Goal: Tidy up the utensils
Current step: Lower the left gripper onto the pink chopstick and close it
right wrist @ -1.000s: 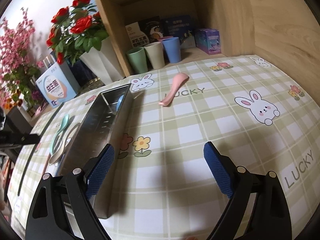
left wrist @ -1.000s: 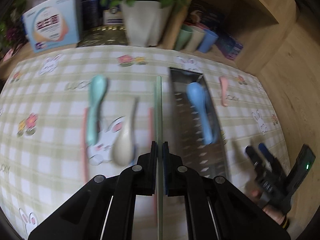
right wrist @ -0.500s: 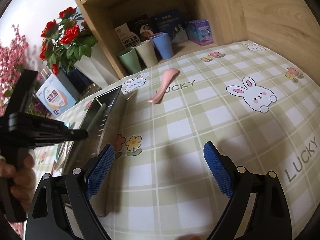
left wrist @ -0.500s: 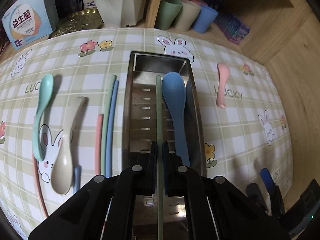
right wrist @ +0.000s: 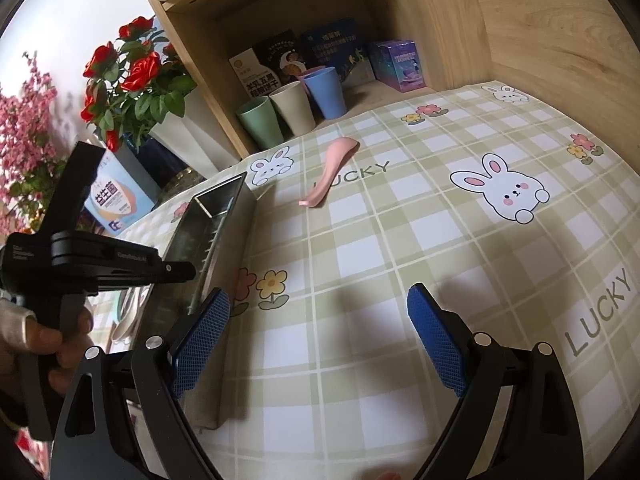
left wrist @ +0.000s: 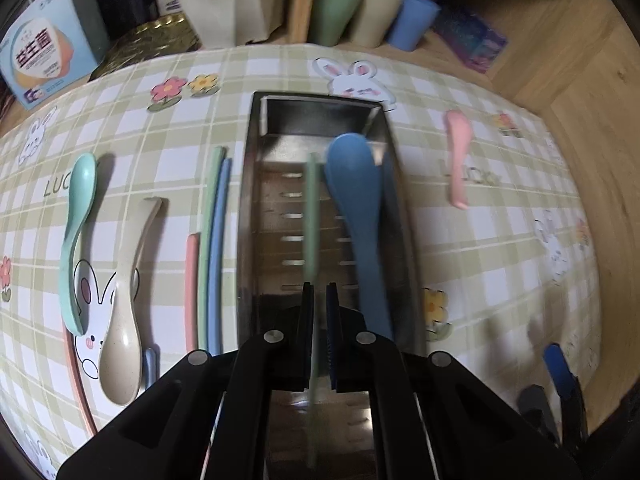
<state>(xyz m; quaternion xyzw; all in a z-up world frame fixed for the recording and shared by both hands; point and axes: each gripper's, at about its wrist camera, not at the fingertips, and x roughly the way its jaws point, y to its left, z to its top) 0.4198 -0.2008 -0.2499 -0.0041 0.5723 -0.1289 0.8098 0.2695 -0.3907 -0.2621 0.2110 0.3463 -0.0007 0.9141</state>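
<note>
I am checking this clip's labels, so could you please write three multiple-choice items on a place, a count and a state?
1. Where does the blue spoon lie?
A. in the metal tray
B. on the cloth
C. in a cup

2. How many cups stand in the shelf opening?
A. two
B. at least three
C. none

3. How is the right hand-held gripper?
A. shut on a spoon
B. shut and empty
C. open and empty

Key: 1 A, it rests between the tray walls; 2 B, green, beige and blue show; 3 C, its pads stand wide apart.
</note>
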